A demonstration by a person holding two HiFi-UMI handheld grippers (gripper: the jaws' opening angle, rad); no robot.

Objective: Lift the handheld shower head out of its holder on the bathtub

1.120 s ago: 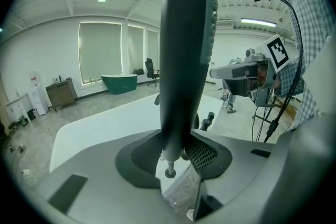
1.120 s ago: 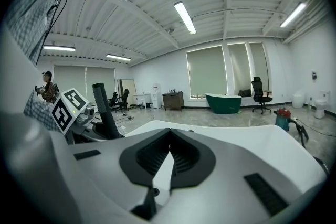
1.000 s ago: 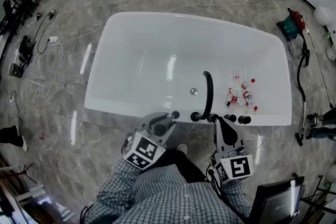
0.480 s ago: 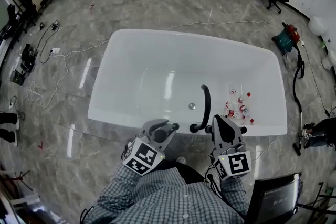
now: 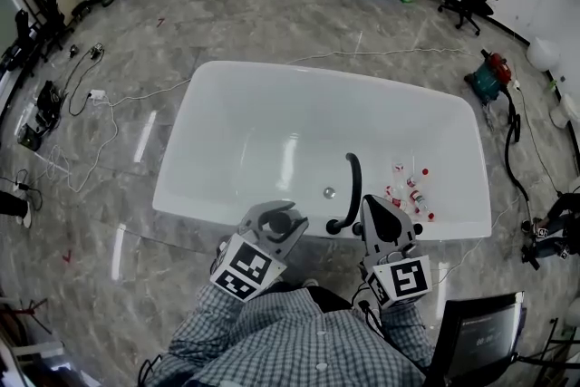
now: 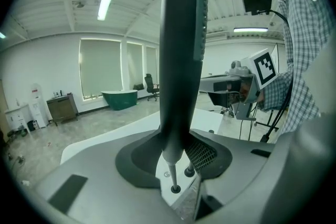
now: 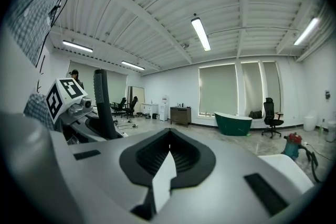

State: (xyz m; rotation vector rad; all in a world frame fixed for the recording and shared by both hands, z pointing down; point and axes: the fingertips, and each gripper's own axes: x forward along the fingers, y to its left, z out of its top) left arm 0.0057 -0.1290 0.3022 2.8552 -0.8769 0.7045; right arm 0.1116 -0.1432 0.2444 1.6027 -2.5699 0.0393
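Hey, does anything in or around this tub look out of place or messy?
Yes. Several small red-capped bottles lie scattered on the floor of the tub, just right of the faucet. Loose clutter like that looks odd inside a bathtub.

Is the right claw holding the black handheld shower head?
No, the right claw has nothing between its jaws; the black handheld shower head stands clamped in the left claw.
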